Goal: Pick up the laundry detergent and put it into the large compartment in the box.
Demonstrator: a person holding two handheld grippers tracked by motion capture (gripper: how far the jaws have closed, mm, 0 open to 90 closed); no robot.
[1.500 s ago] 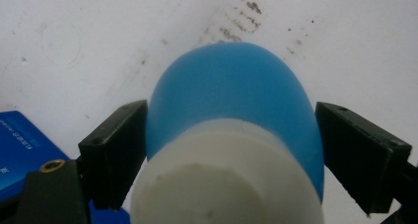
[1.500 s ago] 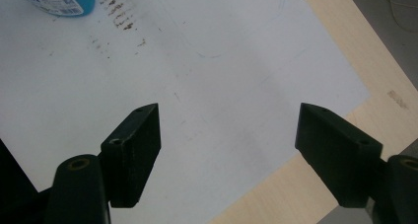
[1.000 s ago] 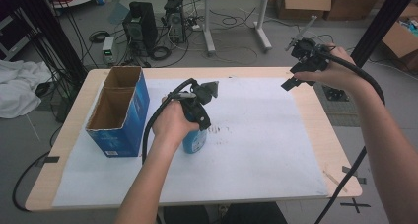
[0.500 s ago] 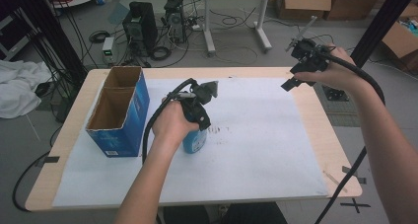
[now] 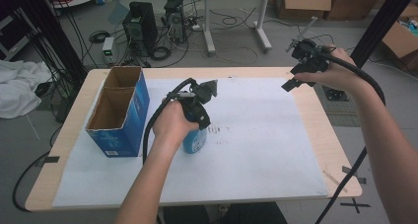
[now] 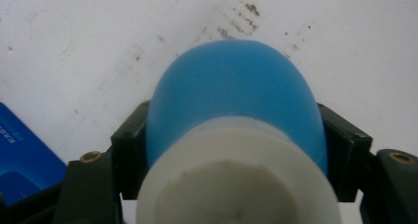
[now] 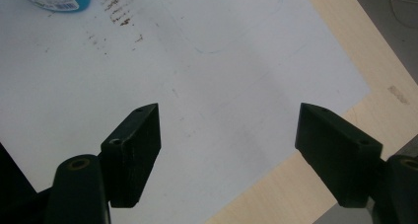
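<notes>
Left gripper view showed the left tool closing onto the blue bottle upright on the counter; smooth, probably slippery plastic, best gripped below its white cap. Right tool hung open.

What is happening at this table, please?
A person holds a gripper in each hand. The left gripper has just been closing its fingers on a blue bottle with a white cap, standing on the white sheet beside a blue cardboard box. The right gripper hangs open above the sheet's far right, holding nothing.
</notes>
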